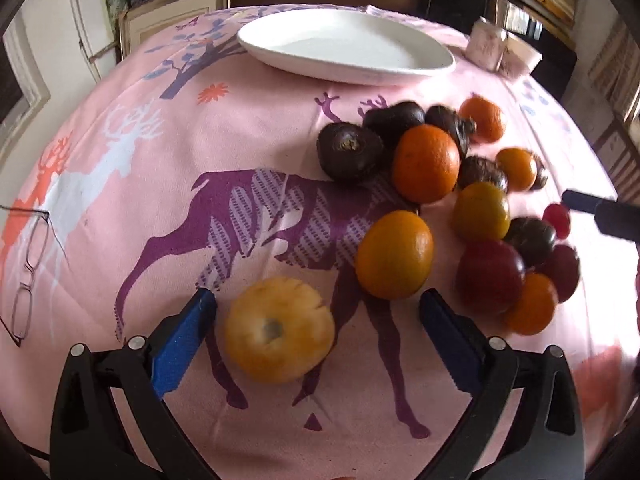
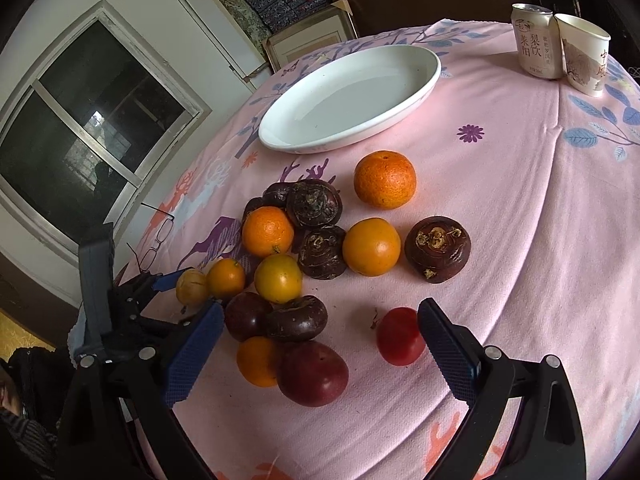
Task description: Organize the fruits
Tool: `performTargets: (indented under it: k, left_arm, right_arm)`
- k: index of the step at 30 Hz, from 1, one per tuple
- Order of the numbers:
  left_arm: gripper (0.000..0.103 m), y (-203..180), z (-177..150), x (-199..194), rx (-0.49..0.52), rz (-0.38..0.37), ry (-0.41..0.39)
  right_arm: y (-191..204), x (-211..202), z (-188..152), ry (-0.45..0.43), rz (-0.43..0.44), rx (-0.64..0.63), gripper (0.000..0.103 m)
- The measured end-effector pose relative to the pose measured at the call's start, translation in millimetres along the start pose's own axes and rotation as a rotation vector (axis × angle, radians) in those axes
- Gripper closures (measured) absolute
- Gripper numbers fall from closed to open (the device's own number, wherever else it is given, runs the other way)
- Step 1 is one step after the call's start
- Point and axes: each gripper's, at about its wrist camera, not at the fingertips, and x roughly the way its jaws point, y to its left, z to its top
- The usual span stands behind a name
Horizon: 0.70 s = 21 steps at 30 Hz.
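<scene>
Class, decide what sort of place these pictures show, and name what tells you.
Probably a home dining room: a table under a pink deer-print cloth, a white dish, and a drink can.

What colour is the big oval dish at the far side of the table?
Plain white, and empty. The dish shows best in the right wrist view.

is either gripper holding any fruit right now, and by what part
Nothing is held. The left gripper is open around the yellow fruit without touching it; the right gripper is open over the pile.
</scene>
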Motion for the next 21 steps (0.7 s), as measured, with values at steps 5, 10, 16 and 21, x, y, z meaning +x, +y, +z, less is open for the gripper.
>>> performTargets:
  k: [5,10,16,21]
  left_arm:
    - [0.004,2,-7,-4,0.006,-0.013,-0.04]
    - [0.004,3,-5,-3,-0.011,-0.014,-0.048]
    - [0.004,10,1,0,-0.033,0.0,-0.051]
    - [0.004,11,0,-1,-0.067,0.013,-0.065]
  right_arm:
    - [5,1,2,0.013,0.009,-0.007,0.005]
    - [7,-8,0,0.012,0.004,-0.044,0.005]
    - [-4,-1,-6,0.024,-0.003,-0.005,0.004]
    - [-18,4,-8,-0.082,-0.067,0.014,0.004]
